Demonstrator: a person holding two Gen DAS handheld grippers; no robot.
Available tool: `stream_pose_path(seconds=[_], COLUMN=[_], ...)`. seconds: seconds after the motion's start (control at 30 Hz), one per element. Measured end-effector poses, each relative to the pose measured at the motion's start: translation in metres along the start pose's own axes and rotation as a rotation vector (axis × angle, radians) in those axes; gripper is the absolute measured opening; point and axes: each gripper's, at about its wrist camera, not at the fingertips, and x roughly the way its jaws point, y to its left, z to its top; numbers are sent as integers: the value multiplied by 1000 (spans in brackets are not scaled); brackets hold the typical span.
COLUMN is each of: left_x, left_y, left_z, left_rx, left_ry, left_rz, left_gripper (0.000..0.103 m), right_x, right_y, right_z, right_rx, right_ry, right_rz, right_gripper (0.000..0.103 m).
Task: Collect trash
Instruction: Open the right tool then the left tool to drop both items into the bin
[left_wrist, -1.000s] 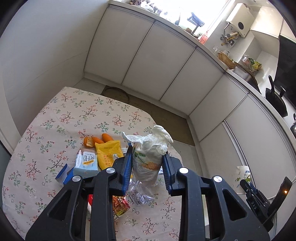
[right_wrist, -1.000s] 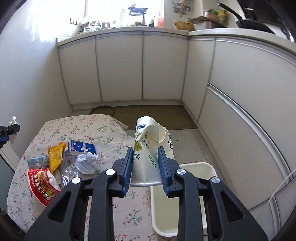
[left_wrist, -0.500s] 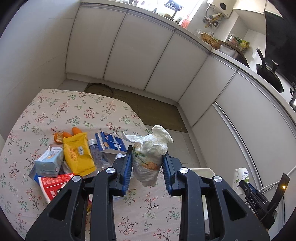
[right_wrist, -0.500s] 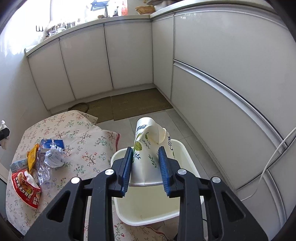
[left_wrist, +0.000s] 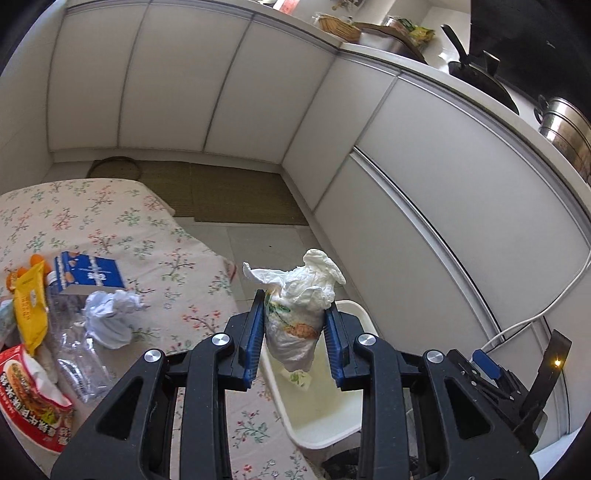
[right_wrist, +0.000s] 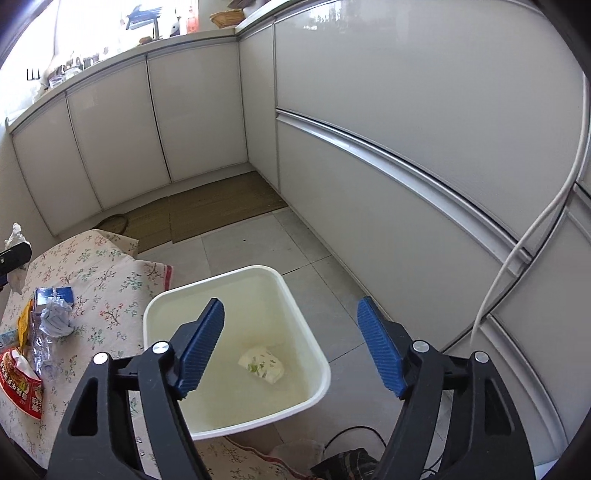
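On the floral tablecloth (left_wrist: 110, 221) at your left lie a red snack packet (left_wrist: 29, 398), a yellow pouch (left_wrist: 29, 310), a blue carton (left_wrist: 88, 275) and a crumpled paper ball (left_wrist: 110, 317). Your left gripper (left_wrist: 293, 325) pinches a crumpled plastic bag (left_wrist: 299, 306) above the white bin (right_wrist: 314, 354). Your right gripper (right_wrist: 290, 343) is opening, nothing between its pads; the crushed paper cup (right_wrist: 262, 365) lies in the bin.
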Motion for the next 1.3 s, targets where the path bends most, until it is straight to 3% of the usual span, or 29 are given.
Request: stream_pose_path(seconds=[0.5, 0.53, 0.6, 0.73, 0.9, 1.07, 1.3], left_x=[67, 69, 70, 67, 59, 49, 35], left_y=[-79, -81, -82, -81, -76, -67, -42], left_z=[-26, -27, -29, -28, -27, -27, -24], left_rx=[206, 214, 219, 216, 216, 210, 159], left_ry=[108, 114, 118, 109, 79, 48, 32], left_rz=[-77, -78, -75, -62, -9, 69, 154], left_gripper=[31, 34, 51, 59, 80, 92, 96], right_x=[1, 1, 0, -1, -3, -4, -10], right_y=[-44, -43, -40, -31, -23, -11, 19], right_z=[-6, -5, -5, -5, -1, 3, 8], right_rx=[123, 124, 119, 102, 98, 96, 57], right_ry=[-26, -32, -43, -52, -68, -91, -135], right_rz=[-142, -148, -153, -145, -137, -125, -101], right_gripper=[90, 90, 91, 91, 92, 94, 95])
